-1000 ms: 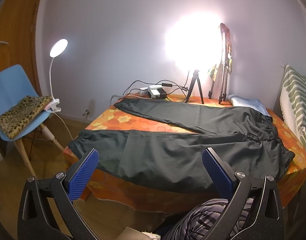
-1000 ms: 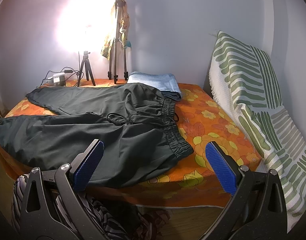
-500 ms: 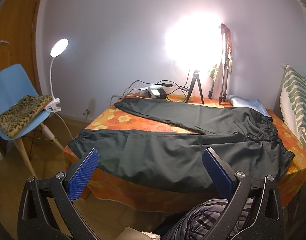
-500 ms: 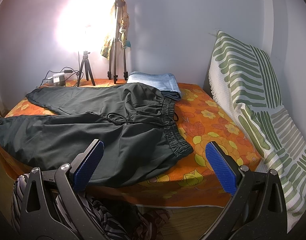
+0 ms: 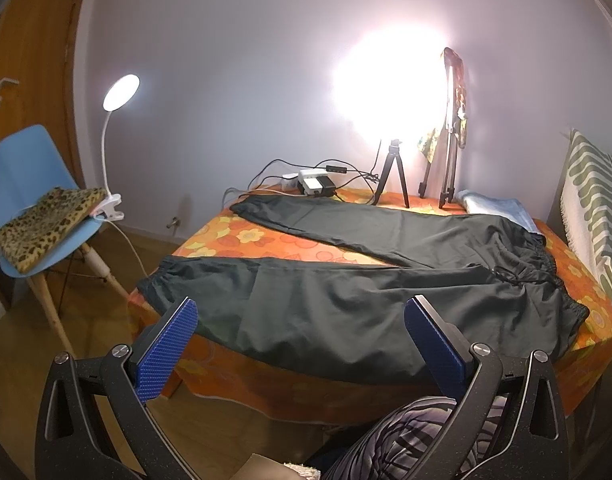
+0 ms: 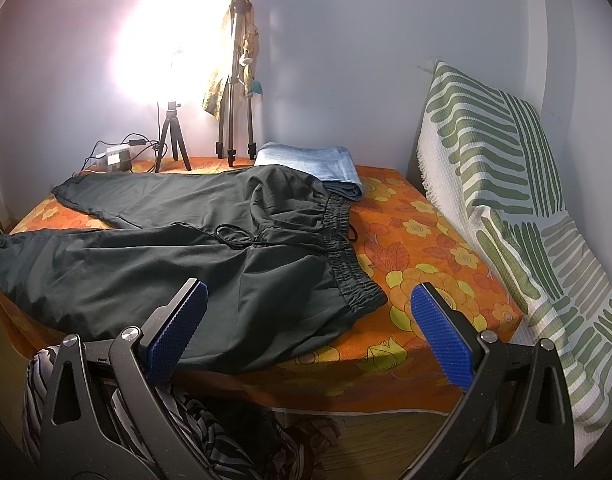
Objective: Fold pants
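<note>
While both grippers hang short of the near edge, nothing is gripped.
Pants: dark pants [image 5: 346, 304] lie flat and unfolded on the orange floral surface [image 6: 426, 248].
Long axis: runs left to right; waistband [image 6: 346, 252] at the right, cuffs at the left, legs splayed apart.
Left gripper [image 5: 306, 344]: fingers spread wide, holding nothing.
Right gripper [image 6: 310, 320]: fingers spread wide, holding nothing.
Behind: folded blue cloth [image 6: 318, 164] just beyond the waistband.

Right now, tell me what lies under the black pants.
The black pants lie spread on an orange floral cloth, which shows between the legs and past the waistband. The far hip overlaps folded blue jeans. Anything beneath the cloth is covered.
</note>
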Demonstrator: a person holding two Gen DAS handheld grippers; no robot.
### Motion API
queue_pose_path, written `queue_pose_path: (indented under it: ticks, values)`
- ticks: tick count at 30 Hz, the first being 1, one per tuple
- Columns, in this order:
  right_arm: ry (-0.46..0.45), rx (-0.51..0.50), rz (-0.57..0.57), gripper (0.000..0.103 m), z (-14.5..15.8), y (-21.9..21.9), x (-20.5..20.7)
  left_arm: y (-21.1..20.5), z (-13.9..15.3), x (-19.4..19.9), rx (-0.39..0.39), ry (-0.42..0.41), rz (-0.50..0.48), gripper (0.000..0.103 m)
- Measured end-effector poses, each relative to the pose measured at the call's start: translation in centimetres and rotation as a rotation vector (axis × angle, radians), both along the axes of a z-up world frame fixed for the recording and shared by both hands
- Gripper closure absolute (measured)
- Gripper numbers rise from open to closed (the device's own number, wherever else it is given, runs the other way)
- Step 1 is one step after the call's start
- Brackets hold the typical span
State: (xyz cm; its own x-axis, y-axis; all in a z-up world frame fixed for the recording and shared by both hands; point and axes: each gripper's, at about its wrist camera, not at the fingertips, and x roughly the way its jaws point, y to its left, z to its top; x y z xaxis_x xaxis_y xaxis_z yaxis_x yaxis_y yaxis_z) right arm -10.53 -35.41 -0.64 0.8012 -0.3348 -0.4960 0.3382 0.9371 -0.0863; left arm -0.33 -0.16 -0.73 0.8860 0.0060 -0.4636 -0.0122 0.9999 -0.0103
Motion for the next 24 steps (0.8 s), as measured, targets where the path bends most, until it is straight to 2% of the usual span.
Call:
queue_pose_path:
  ticks: [24]
  values:
    - [0.001, -0.001, 0.0, 0.0, 0.25, 0.18, -0.07, 0.34, -0.06, -0.07, 0.005, 0.002, 0.014, 0.0]
